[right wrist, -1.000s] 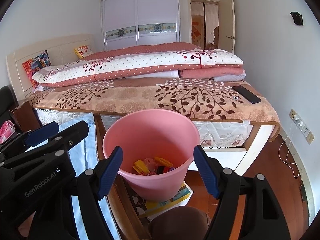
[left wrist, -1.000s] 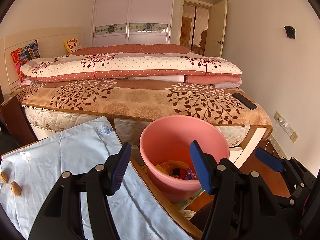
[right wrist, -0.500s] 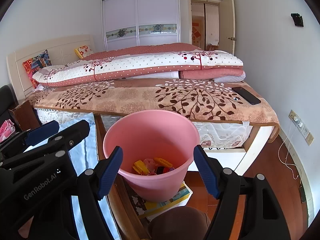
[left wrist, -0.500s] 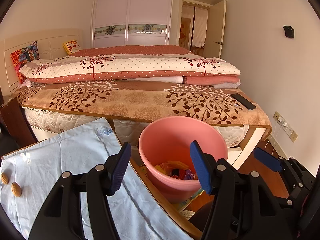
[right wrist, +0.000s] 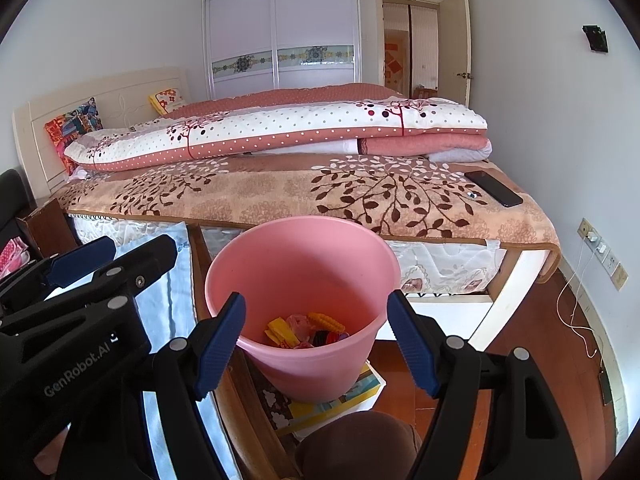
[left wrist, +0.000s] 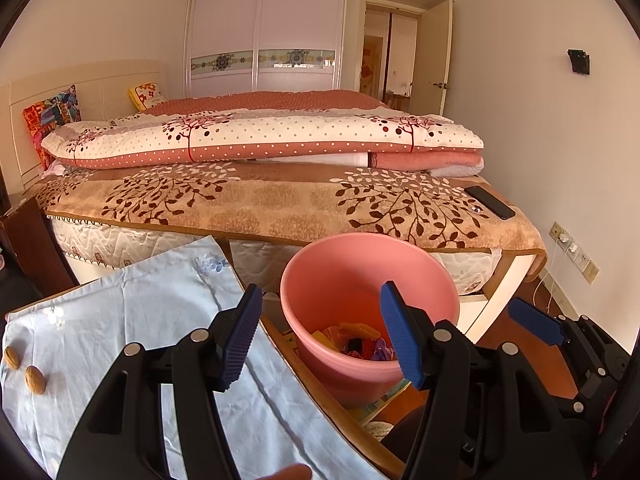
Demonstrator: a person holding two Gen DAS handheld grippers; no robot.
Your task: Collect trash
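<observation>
A pink plastic bin [left wrist: 340, 280] [right wrist: 288, 264] stands on the floor between the table edge and the bed, with several colourful wrappers [right wrist: 308, 330] [left wrist: 356, 340] in its bottom. My left gripper [left wrist: 320, 332] hangs open over the table's right edge, its blue pads empty. My right gripper [right wrist: 316, 340] is open too, empty, framing the bin's near rim from above. Two brown nut shells [left wrist: 24, 368] lie on the pale blue cloth [left wrist: 120, 320] at the far left of the left wrist view.
The wooden table edge [left wrist: 332, 404] runs diagonally beside the bin. Behind it stands a bed [right wrist: 280, 192] with folded quilts and a black phone [right wrist: 494, 188]. Books [right wrist: 340, 400] lie on the floor under the bin. Wall sockets with a cable [right wrist: 596, 244] are at right.
</observation>
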